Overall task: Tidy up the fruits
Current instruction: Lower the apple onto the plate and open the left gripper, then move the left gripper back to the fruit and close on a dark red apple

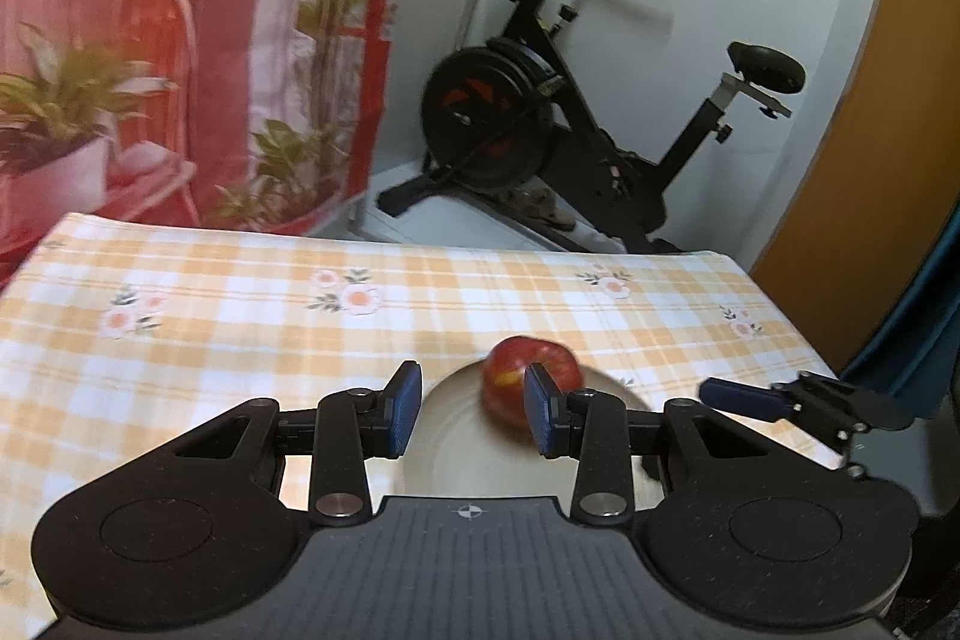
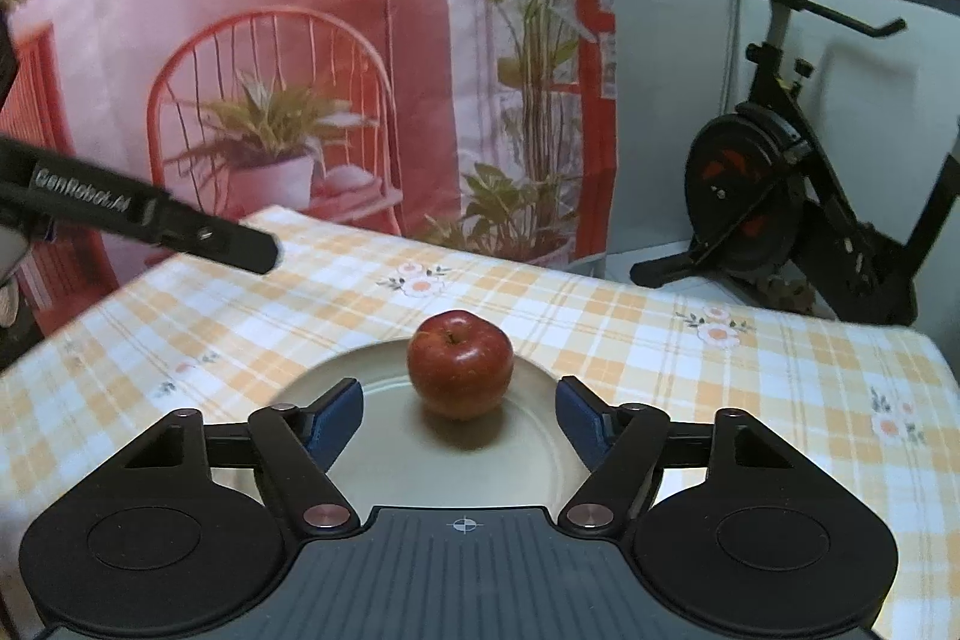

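Sitting upright on a cream plate (image 2: 540, 466), one red apple (image 2: 460, 364); both grippers' jaws gape, gripping nothing.

Only legible text: white "GenRobot.AI" lettering on side of the black left gripper (image 2: 144, 214), seen at left edge of right wrist view; nothing else readable.

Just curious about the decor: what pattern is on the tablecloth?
The tablecloth is orange-and-white plaid with small flower prints, clearest in the right wrist view.
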Motion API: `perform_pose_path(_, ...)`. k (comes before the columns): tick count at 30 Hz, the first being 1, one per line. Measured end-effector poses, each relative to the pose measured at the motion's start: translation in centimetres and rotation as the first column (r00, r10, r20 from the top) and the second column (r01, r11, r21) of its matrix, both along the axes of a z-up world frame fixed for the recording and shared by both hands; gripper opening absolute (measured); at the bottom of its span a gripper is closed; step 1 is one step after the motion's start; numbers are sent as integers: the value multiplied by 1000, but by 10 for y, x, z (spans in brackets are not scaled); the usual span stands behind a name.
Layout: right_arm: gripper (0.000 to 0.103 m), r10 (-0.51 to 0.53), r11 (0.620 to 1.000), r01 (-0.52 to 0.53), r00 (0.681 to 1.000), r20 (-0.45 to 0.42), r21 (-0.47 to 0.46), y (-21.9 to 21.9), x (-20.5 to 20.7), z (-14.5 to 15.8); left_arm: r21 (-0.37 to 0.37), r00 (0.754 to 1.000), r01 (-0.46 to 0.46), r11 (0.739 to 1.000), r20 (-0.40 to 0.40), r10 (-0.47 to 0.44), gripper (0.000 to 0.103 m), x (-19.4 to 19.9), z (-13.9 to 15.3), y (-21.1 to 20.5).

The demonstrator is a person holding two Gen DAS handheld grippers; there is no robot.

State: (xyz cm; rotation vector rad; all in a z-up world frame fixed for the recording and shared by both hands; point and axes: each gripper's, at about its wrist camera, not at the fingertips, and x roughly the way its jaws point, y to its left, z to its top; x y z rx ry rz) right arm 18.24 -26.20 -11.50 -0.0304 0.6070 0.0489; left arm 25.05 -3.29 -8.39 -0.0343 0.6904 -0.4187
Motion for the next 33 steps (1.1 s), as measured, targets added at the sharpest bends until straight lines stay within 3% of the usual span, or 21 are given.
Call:
perform_pose_path(6,62,-26,999,26,1000,0,35,5,-33,-2,11,998,-55,998,17,55,39,-34,1,16)
perform_pose_path(11,61,-21,1000,21,1000,-17,12,23,-58,-12,-14,996,-82,997,16,82,39,-55,-2,25)
perform_pose_path(16,60,-26,1000,26,999,-24,18,40,-79,-21,9,996,-84,996,12,84,39,-72,-12,26)
perform_pose_path(26,60,-71,995,73,997,-22,66,42,-109,-25,20,996,-86,996,19,86,40,-102,-23,29)
perform_pose_path(33,60,-45,996,47,999,-17,73,53,-115,-21,21,995,-102,995,-8,102,40,-101,-25,43)
